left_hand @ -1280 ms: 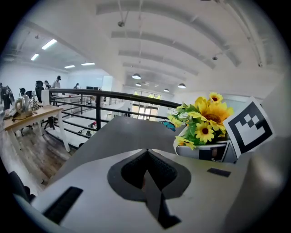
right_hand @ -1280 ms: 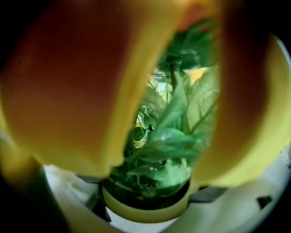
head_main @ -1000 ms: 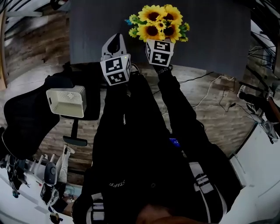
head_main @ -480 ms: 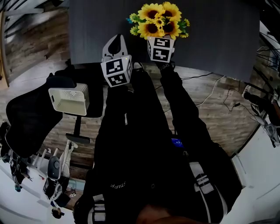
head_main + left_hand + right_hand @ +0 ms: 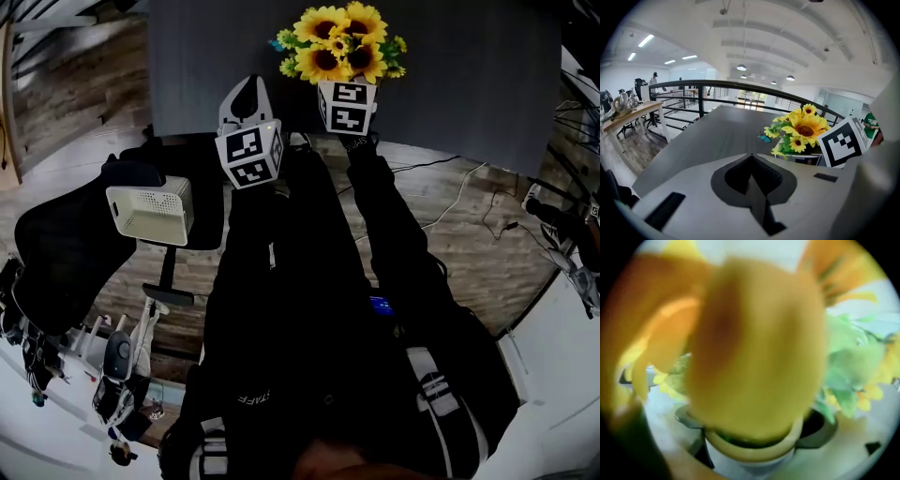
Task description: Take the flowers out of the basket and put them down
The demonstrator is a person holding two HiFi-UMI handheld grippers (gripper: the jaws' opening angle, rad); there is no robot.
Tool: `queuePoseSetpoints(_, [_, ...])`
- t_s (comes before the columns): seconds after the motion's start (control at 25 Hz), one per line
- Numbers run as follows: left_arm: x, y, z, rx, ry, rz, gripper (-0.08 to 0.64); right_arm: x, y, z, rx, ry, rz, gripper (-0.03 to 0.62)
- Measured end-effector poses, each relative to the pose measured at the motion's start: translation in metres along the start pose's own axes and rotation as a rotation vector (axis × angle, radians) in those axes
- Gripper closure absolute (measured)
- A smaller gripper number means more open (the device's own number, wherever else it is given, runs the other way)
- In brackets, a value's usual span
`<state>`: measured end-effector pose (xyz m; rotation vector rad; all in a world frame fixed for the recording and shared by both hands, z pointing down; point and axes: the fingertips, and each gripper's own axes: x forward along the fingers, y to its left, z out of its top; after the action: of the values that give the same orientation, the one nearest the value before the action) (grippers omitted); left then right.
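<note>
While the person looks steeply down in the head view, the left tongs (image 5: 246, 94) sit at 11 o'clock over the near edge of the dark grey tabletop (image 5: 459, 84). At 12 o'clock the right tongs (image 5: 346, 89) carry the flowers (image 5: 342, 42), a bunch of yellow sunflowers, over that tabletop. The white basket (image 5: 150, 211) rests on a black chair (image 5: 66, 253) at 9 o'clock, well apart from the flowers.

From the left gripper view, the left tongs (image 5: 751, 159) are pressed together with nothing between them. The flowers (image 5: 805, 127) stand at 2 o'clock, just beside the right tongs' marker cube (image 5: 844, 143), with a small blue butterfly (image 5: 764, 138) at their left.

Across the right gripper view, blurred yellow petals of the flowers (image 5: 754, 348) fill nearly everything. At 6 o'clock the right tongs (image 5: 750, 446) pinch the flowers' pale round base, a dark jaw on each side. Whether that base touches the tabletop cannot be told.
</note>
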<state>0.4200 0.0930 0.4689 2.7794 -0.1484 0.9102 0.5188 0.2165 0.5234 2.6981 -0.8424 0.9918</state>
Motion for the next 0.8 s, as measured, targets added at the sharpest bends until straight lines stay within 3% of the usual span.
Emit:
queuePoseSetpoints(0.4, [-0.011,-0.002,0.004,0.004,-0.017,0.007,0.561,-0.034,0.006,0.005,0.006,-0.04,0.057,0.046])
queuePoseSetpoints(0.8, [-0.085,-0.023,0.031,-0.002,-0.1,-0.019,0.561,-0.153,0.017,0.016,0.013,-0.114,0.036,0.049])
